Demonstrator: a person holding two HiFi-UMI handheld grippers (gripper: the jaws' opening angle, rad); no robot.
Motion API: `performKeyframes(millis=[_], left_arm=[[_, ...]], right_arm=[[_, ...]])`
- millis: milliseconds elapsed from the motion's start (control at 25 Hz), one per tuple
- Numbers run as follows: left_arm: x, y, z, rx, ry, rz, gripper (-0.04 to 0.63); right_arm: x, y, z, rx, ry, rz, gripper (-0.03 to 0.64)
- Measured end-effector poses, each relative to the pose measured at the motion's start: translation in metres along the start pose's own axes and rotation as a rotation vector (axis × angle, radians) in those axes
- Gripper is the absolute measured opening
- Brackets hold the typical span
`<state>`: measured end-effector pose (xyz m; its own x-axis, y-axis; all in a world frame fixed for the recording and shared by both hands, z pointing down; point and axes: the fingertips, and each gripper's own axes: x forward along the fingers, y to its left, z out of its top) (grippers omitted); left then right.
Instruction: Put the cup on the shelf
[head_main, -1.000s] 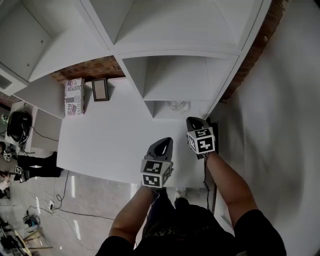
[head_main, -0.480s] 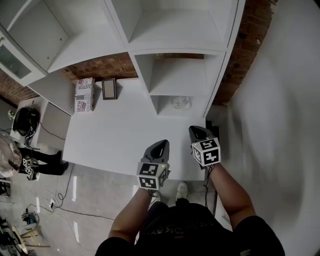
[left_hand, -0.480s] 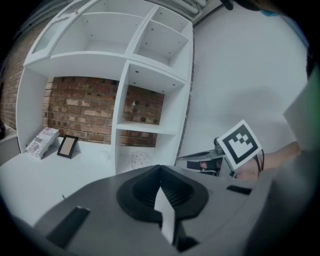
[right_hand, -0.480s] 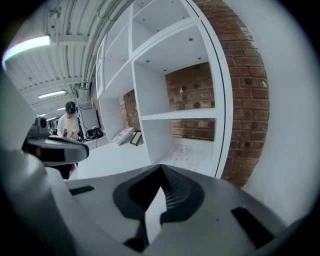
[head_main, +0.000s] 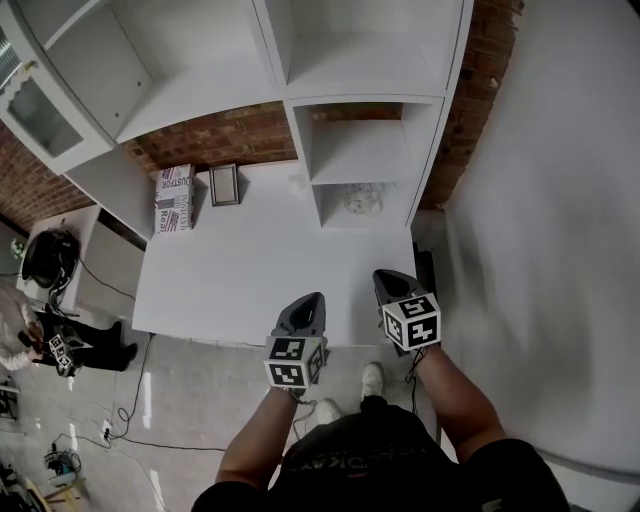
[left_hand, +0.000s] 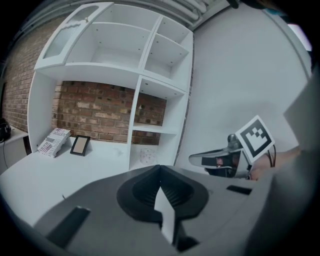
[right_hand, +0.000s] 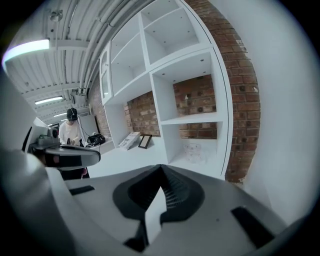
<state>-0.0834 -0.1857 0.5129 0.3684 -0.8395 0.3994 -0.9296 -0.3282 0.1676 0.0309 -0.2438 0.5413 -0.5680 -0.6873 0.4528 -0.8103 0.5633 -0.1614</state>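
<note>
Cup (head_main: 361, 199): clear, patterned, sitting in the lowest cubby of the shelf unit (head_main: 436, 150) at tabletop level. It's roughly centred between the two uprights and set back from the opening, with nothing touching it. The shelf board (head_main: 365, 165) directly above it is bare.

Both grippers are well apart from the cup, near the front edge of the tabletop (head_main: 250, 270). Left gripper (head_main: 308, 300): fingers closed together, nothing between them. Right gripper (head_main: 386, 277): same, closed and empty.

My read: either the cup already counts as placed, or it's meant for the board above. Can't tell which from this.

If it's a pick:
- The right gripper is the one lined up with the cubby.
- Open the fingers before entering and go in low and straight.
- Take the cup across its sidewall at mid height, not by the rim.
- The walls look slick, so get a firm squeeze before lifting.

Clearances:
- The cubby is narrow, with uprights close on both sides and the board overhead. Pull straight out before raising.
- The right upright runs just beside the brick wall (head_main: 480, 110) and the white wall (head_main: 540, 250), so there's no swing room on that side.
- The left side is wide open: bare tabletop, with only a picture frame (head_main: 224, 184) and a printed box (head_main: 175, 198) at the back, well apart from the cubby.
</note>
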Motion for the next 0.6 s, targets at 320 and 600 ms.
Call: performKeyframes(millis=[320,600], left_arm=[[-0.047,-0.001,-0.016,0.002,-0.005,-0.069,0.003],[-0.074,-0.007,-0.024,0.033,-0.007,-0.131,0.003]], right_arm=[[-0.039,0.049,-0.016,0.031,-0.012,-0.059,0.000],[-0.067,0.078,-0.027,0.041,-0.026,-0.119,0.000]])
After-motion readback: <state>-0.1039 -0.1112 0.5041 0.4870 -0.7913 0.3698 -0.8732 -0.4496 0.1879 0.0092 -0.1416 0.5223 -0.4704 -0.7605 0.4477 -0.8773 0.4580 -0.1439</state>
